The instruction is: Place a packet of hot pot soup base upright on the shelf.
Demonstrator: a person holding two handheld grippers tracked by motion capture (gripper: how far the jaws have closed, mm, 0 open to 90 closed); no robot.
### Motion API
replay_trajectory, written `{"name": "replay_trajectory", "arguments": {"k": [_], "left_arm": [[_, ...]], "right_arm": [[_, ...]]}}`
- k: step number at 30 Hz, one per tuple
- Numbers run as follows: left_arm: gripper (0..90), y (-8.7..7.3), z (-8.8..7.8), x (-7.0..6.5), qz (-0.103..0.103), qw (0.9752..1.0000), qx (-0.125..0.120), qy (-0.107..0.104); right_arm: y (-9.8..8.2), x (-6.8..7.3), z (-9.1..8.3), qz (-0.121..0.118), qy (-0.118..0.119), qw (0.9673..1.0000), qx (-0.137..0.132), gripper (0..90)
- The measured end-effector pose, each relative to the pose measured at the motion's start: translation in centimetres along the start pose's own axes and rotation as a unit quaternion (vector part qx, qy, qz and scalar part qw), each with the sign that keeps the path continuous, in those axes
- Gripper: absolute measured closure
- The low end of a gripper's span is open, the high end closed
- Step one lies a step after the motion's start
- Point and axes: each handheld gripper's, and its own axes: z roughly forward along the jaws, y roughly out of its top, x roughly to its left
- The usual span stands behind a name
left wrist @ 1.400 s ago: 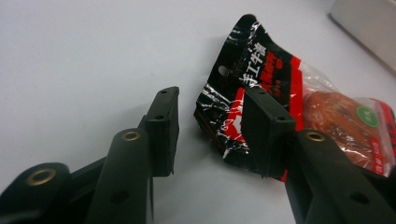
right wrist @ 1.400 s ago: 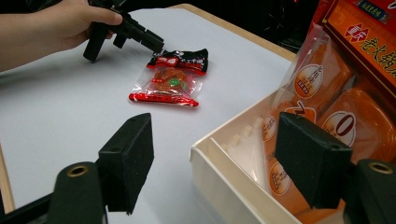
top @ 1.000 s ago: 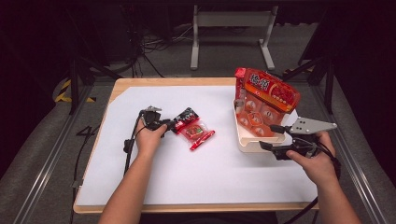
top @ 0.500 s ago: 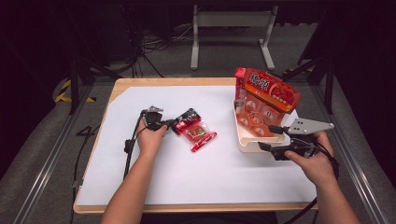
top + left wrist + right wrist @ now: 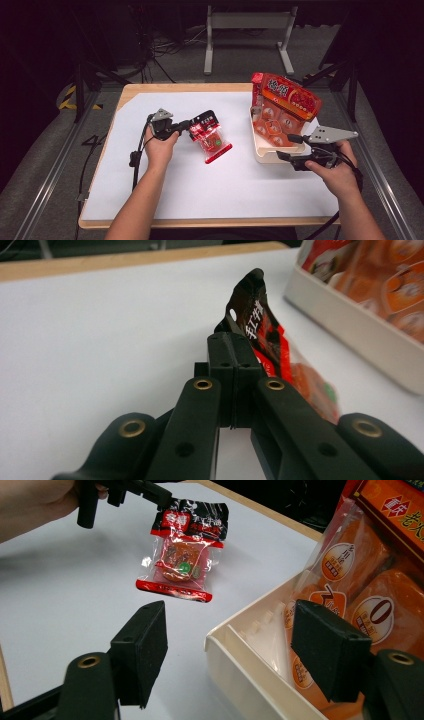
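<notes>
Left gripper (image 5: 186,126) clamped with jaws closed on the black top edge of the packet (image 5: 210,136), near the middle of the white counter (image 5: 200,200); lower end of packet toward the sheet, contact not clear. Right gripper (image 5: 230,660) with jaws wide apart, at the near corner of the tray (image 5: 261,150), which holds orange packs (image 5: 285,102).
</notes>
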Motion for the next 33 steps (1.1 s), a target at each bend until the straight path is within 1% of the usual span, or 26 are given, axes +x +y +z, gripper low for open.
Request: {"name": "replay_trajectory", "arguments": {"k": [2, 4, 5, 6, 9, 12, 15, 18, 21, 22, 23, 26, 28, 30, 32, 33], "left_arm": [[90.0, 0.5, -0.5, -0.7, 0.011, 0.9999, -0.009, -0.007], [90.0, 0.6, -0.7, -1.0, 0.010, 0.9998, -0.011, -0.011], [90.0, 0.7, -1.0, -1.4, 0.016, 0.9995, -0.020, -0.019], [90.0, 0.7, -1.0, -1.4, 0.016, 0.9995, -0.020, -0.019], [90.0, 0.9, -1.4, -2.1, 0.020, 0.9989, -0.028, -0.032], [90.0, 1.2, -1.7, -2.8, 0.029, 0.9981, -0.035, -0.041], [90.0, 1.5, -2.0, -3.5, 0.039, 0.9969, -0.041, -0.055], [90.0, 1.8, -2.2, -4.3, 0.055, 0.9953, -0.049, -0.063], [90.0, 2.0, -2.5, -4.9, 0.062, 0.9941, -0.054, -0.071], [90.0, 2.1, -2.6, -5.2, 0.069, 0.9931, -0.054, -0.078], [90.0, 2.1, -2.6, -5.2, 0.069, 0.9931, -0.054, -0.078], [90.0, 2.3, -2.9, -5.8, 0.082, 0.9916, -0.055, -0.084], [90.0, 2.4, -3.0, -6.1, 0.086, 0.9910, -0.057, -0.084], [90.0, 2.4, -3.1, -6.3, 0.090, 0.9902, -0.060, -0.089], [90.0, 2.5, -3.3, -6.7, 0.095, 0.9891, -0.061, -0.095], [90.0, 2.7, -3.5, -7.0, 0.104, 0.9881, -0.061, -0.096]], "right_arm": [[0.1, 0.0, 0.0, -0.002, -0.001, 1.0000, -0.002, 31.6], [0.1, 0.0, 0.0, -0.002, 0.000, 1.0000, -0.002, 31.5], [0.1, 0.1, -0.1, -0.001, 0.000, 1.0000, -0.002, 31.5], [0.1, 0.1, -0.1, -0.001, 0.000, 1.0000, -0.002, 31.5], [0.1, 0.1, 0.0, -0.001, 0.000, 1.0000, -0.003, 31.5], [0.1, 0.1, 0.0, -0.002, 0.000, 1.0000, -0.002, 31.5], [0.2, 0.1, 0.0, -0.003, 0.000, 1.0000, -0.004, 31.5], [0.2, 0.2, 0.0, -0.003, 0.000, 1.0000, -0.005, 31.5], [0.3, 0.2, 0.1, -0.004, 0.001, 1.0000, -0.005, 31.5], [0.3, 0.3, 0.2, -0.004, 0.001, 1.0000, -0.006, 31.5], [0.3, 0.3, 0.2, -0.004, 0.001, 1.0000, -0.006, 31.5], [0.5, 0.4, 0.5, -0.008, 0.004, 0.9999, -0.005, 31.5], [0.7, 0.5, 0.8, -0.010, 0.008, 0.9999, -0.005, 31.5], [0.9, 0.7, 1.1, -0.013, 0.011, 0.9998, -0.005, 31.6], [1.1, 0.9, 1.5, -0.016, 0.014, 0.9998, -0.005, 31.6], [1.4, 1.0, 1.8, -0.018, 0.015, 0.9997, -0.006, 31.6]]}}
